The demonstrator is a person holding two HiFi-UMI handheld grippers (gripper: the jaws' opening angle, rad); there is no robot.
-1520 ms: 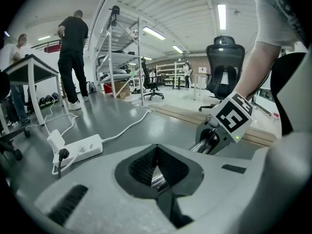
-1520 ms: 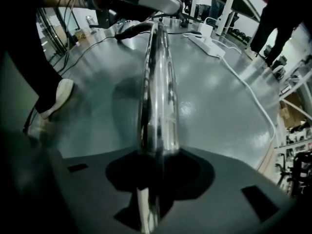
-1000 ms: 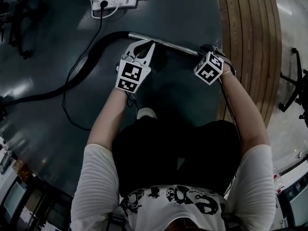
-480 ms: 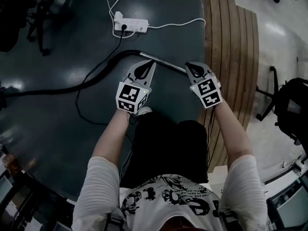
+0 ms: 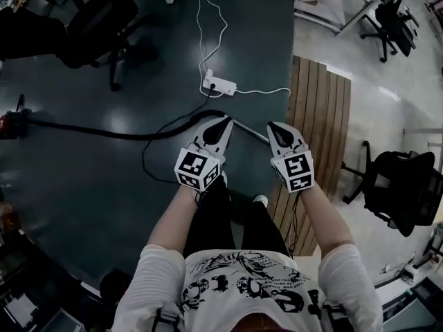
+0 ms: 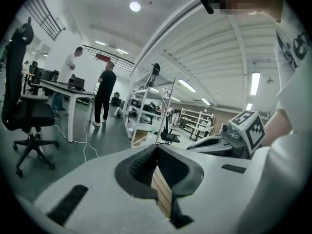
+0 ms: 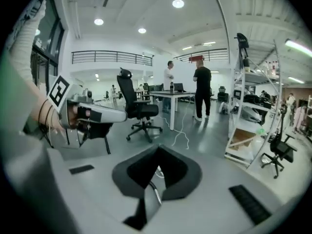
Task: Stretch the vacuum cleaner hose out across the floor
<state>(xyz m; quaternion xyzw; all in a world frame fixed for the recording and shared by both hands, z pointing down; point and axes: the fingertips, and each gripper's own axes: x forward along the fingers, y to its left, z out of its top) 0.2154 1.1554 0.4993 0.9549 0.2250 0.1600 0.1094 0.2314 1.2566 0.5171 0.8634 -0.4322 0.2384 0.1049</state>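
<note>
The black vacuum hose (image 5: 104, 133) lies on the dark floor. It runs from a reddish machine (image 5: 10, 124) at the far left to a bend in front of me. There it joins a metal tube (image 5: 250, 132) that also lies on the floor. My left gripper (image 5: 221, 124) hangs in the air above the bend, shut with nothing in it. Held level with it, my right gripper (image 5: 278, 127) is shut and empty too. The left gripper view shows the left gripper (image 6: 157, 148) with its pads together, and the right gripper (image 7: 158, 151) shows the same in the right gripper view, with the tube (image 7: 155, 193) below.
A white power strip (image 5: 220, 85) with white and black cables lies beyond the hose. A black cable loop (image 5: 147, 163) lies left of my legs. Wooden decking (image 5: 320, 130) borders the floor on the right. Office chairs stand at top left (image 5: 97, 16) and right (image 5: 398, 189). Two people (image 7: 201, 89) stand by a desk.
The view has risen high above the floor. Both grippers have lifted away from the metal tube, which stays lying where it was. More of the hose shows on the left.
</note>
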